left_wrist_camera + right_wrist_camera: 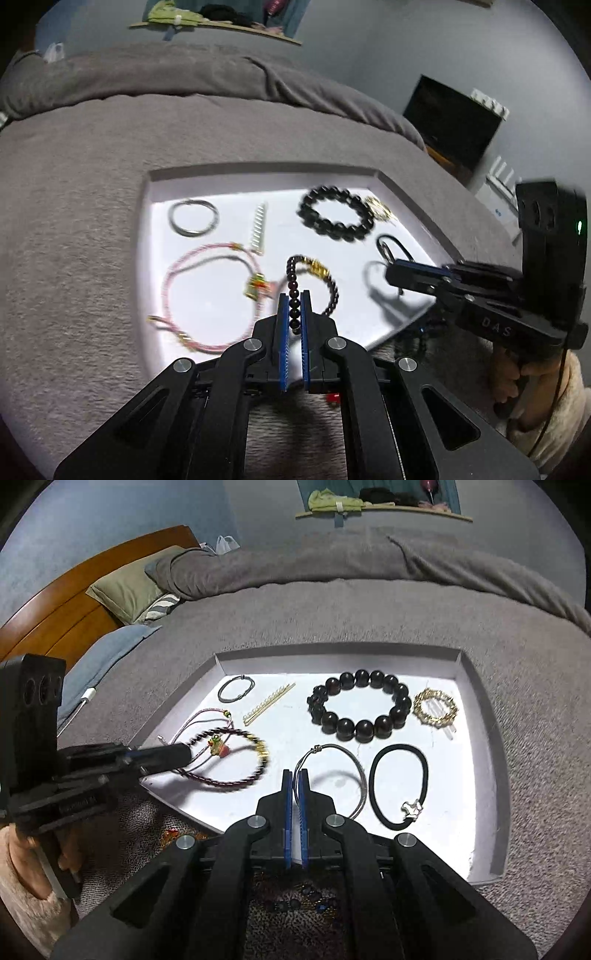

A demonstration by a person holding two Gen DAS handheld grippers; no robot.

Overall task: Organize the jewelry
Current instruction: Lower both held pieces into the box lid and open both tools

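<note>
My left wrist camera looks forward and down along my left gripper [294, 295], close over the near left part of the white tray [258, 173]. My right wrist camera faces likewise along my right gripper [294, 775], nearer the tray's right. Both share the tray, the grey blanket [332, 609], and each other's gripper.

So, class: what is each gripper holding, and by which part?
The left gripper pinches the small dark-bead bracelet by its bead strand, opposite the gold beads. The right gripper pinches the thin silver bangle by its wire rim.
</note>
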